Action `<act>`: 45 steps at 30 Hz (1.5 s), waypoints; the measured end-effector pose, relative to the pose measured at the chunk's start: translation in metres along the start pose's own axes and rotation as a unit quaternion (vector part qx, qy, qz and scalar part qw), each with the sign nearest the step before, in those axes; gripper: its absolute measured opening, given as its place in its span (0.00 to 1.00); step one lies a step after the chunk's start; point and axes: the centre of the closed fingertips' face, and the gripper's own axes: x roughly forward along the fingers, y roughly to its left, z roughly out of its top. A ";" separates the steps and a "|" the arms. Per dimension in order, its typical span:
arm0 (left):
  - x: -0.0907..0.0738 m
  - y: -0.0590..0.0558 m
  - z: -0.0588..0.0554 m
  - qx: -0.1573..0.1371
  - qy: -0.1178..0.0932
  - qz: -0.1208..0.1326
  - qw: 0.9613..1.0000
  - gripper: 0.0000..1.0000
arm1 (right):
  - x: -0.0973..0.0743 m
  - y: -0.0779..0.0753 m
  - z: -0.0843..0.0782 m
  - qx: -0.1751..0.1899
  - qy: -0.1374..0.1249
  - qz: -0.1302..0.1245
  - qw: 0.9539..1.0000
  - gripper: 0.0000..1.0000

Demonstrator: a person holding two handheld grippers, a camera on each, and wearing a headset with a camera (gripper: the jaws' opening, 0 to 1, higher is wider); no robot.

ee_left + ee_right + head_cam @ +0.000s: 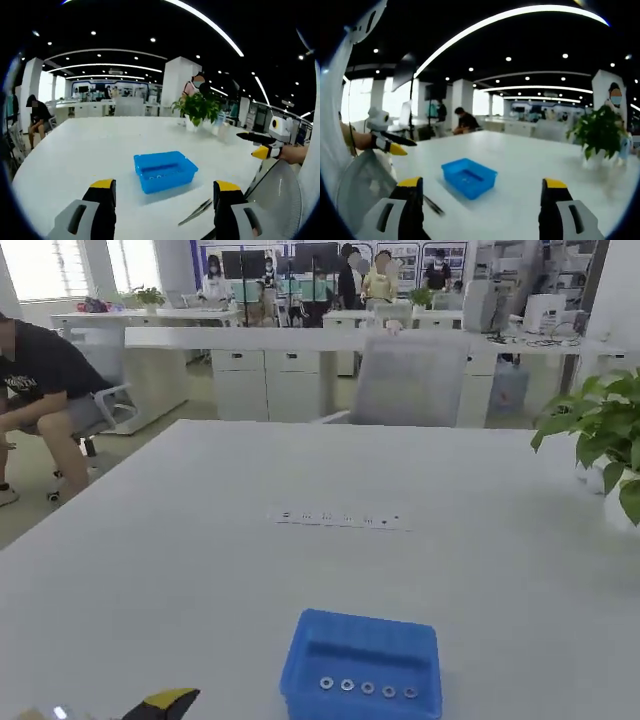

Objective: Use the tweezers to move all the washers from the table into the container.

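Washers (367, 687) in row nr container's (300, 665) front wall; tweezers (196, 212) nearby.

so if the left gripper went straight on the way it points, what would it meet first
Probably the blue container, which sits on the table about centred between the left gripper's open fingers. The tweezers lie nearer but off toward one finger; depth is unclear.

Five washers (367, 687) inside blue container (365, 626)
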 end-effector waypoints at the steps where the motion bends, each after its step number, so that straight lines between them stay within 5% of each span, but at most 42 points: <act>1: -0.001 0.002 0.002 0.003 -0.010 0.007 1.000 0.88 | 0.000 0.001 -0.001 0.000 0.002 0.001 1.000 0.97; 7: -0.001 0.009 0.016 0.003 -0.057 0.035 0.998 0.99 | 0.001 0.005 -0.003 -0.008 0.008 0.011 1.000 0.99; 13: 0.000 0.001 0.016 -0.012 -0.089 0.013 0.996 0.99 | 0.002 0.005 -0.007 -0.004 0.016 0.010 1.000 0.99; 18: 0.004 0.004 0.007 -0.027 -0.070 0.011 0.997 0.99 | 0.002 0.003 -0.011 -0.012 0.026 0.005 1.000 0.98; 24: 0.004 0.001 0.005 0.005 -0.062 0.014 0.998 0.92 | 0.000 0.000 -0.016 -0.008 0.034 0.005 0.999 0.92; 45: 0.006 0.003 -0.006 0.024 -0.030 0.016 0.999 0.87 | 0.001 -0.005 -0.033 0.013 0.066 0.007 0.998 0.81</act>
